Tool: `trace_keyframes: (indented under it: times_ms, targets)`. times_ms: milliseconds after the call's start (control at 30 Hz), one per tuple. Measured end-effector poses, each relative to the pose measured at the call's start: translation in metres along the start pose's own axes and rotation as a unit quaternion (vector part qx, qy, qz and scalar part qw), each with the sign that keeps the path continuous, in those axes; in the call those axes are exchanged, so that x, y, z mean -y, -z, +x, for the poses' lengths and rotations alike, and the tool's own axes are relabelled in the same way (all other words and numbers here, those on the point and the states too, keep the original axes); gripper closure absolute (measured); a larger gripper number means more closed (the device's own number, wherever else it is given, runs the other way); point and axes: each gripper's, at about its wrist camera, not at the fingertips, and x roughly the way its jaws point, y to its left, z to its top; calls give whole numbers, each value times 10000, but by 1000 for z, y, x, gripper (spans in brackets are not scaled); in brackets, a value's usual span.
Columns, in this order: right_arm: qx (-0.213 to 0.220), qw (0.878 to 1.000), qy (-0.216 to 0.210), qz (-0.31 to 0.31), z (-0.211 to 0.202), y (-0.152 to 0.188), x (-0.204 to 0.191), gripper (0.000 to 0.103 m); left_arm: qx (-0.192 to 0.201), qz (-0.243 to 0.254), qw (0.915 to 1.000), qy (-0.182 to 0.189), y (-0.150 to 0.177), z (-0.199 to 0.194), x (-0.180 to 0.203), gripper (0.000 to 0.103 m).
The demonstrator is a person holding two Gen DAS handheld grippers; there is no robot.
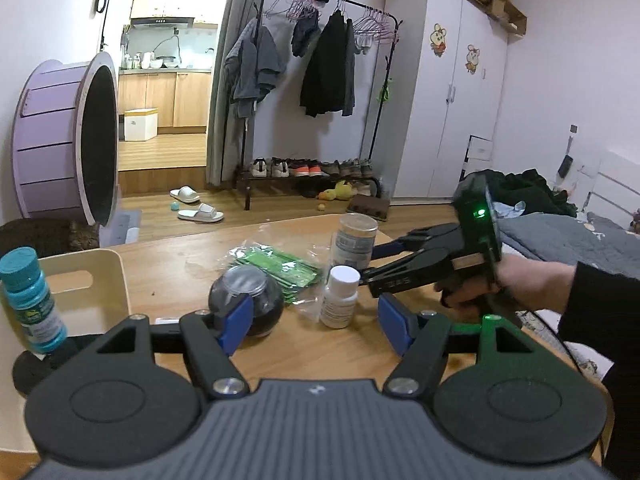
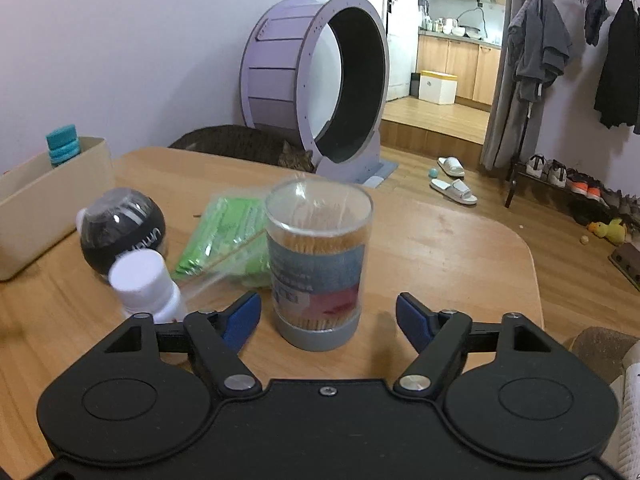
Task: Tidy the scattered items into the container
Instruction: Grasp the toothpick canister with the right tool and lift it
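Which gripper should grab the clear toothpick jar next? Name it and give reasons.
Right. The right gripper is open with the clear cylindrical toothpick jar upright between its blue fingers. The left gripper faces the round black jar and white bottle instead.

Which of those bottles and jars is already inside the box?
The blue-capped bottle, standing in the cream box. The toothpick jar, white bottle and round black bottle stand on the table.

One toothpick jar, one white bottle, one black ball, one green packet, one teal bottle, one bin.
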Motion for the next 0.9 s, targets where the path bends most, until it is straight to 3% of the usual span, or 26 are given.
trace_keyframes:
  times_ms: [33,100,467,700,900]
  targets:
    - [-46,10000,-52,29,1,0,1,45,-8,2,10000,-5,0,0,0,34]
    - [-58,9999,-145,74,2,-1,2,55,-24,9,10000,-19,1,1,1,34]
    - [-99,9997,-89,211,-33,4,4,55,28,30,10000,60,-1,-4,7,34]
    - [-408,9989,-109,-218,-73,8,-11,55,30,75,9998,162,-2,-7,15,33]
    - [-580,9950,-372,-725,-106,23,-46,55,8,113,9997,229,1,-11,23,33]
